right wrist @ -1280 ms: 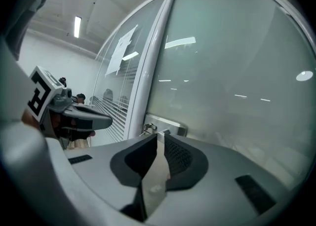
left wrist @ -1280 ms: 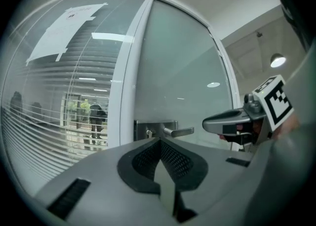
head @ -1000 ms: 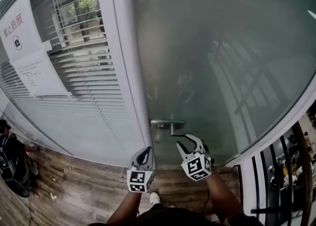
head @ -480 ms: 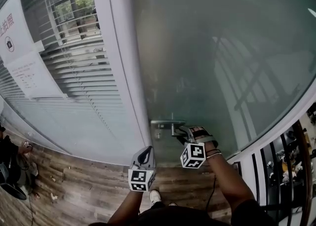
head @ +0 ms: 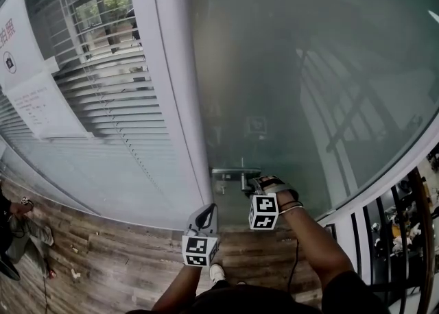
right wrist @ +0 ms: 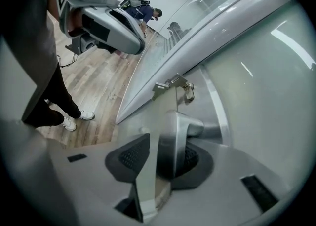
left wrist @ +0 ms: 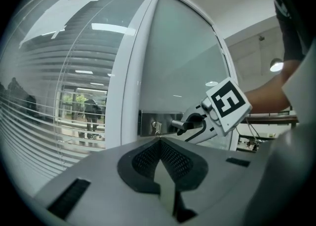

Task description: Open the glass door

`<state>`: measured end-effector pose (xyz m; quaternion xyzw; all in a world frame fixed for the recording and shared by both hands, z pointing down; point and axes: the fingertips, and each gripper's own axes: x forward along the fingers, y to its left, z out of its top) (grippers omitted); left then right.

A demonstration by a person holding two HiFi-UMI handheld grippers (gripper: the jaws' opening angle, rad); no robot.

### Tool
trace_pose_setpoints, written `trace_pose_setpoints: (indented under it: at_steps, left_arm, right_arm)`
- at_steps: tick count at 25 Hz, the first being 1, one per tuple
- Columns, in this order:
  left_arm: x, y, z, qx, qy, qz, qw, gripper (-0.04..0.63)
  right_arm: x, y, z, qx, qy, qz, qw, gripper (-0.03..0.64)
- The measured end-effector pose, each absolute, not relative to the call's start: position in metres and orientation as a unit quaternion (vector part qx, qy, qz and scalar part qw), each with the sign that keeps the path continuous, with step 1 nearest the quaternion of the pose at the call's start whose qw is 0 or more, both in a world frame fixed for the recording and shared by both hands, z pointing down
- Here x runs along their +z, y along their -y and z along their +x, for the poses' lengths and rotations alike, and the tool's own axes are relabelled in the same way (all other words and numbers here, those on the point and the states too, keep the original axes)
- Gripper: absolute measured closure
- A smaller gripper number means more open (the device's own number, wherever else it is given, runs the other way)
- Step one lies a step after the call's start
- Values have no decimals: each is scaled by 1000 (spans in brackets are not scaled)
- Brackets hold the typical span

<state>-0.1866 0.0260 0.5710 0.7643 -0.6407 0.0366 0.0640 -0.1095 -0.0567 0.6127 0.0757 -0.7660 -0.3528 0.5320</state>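
Observation:
The frosted glass door (head: 295, 86) has a metal lever handle (head: 230, 171) low on its left edge. My right gripper (head: 252, 184) reaches onto that lever. In the right gripper view the handle (right wrist: 173, 141) sits between the two pads, and the jaws of the right gripper (right wrist: 160, 156) are closing on it and look pressed to both sides. A key hangs in the lock (right wrist: 186, 88) beyond it. My left gripper (head: 204, 215) hangs shut and empty below the handle. From the left gripper (left wrist: 159, 140), the right gripper (left wrist: 193, 123) shows around the lever (left wrist: 174, 124).
A white door frame (head: 171, 100) stands left of the door, with a glass panel and blinds (head: 103, 93) and a paper notice (head: 27, 100) beyond. A dark railing (head: 405, 237) runs at the right. The floor (head: 116, 264) is wood, and a person (head: 10, 216) stands at the far left.
My right gripper went from hanging open below the handle to forward and down onto the lever, rolling as it went. The left gripper stayed where it was.

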Motion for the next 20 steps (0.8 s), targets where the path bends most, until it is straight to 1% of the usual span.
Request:
trace_pose_setpoints:
  at_steps: [1, 3, 6, 15, 20]
  left_arm:
    - [572, -26, -188, 37, 641, 764, 65, 597]
    - [574, -25, -191, 39, 641, 764, 66, 597]
    - [575, -26, -193, 40, 640, 764, 68, 597]
    - [577, -20, -184, 44, 631, 771, 69, 597]
    - [578, -21, -179, 48, 626, 775, 68, 597]
  right_arm:
    - [612, 58, -111, -353, 769, 81, 527, 491]
    - [609, 63, -114, -354, 774, 94, 516, 569]
    - [607, 65, -115, -352, 779, 105, 507, 600]
    - [603, 68, -119, -367, 794, 136, 465, 601]
    - [601, 67, -124, -338, 833, 170, 405, 601]
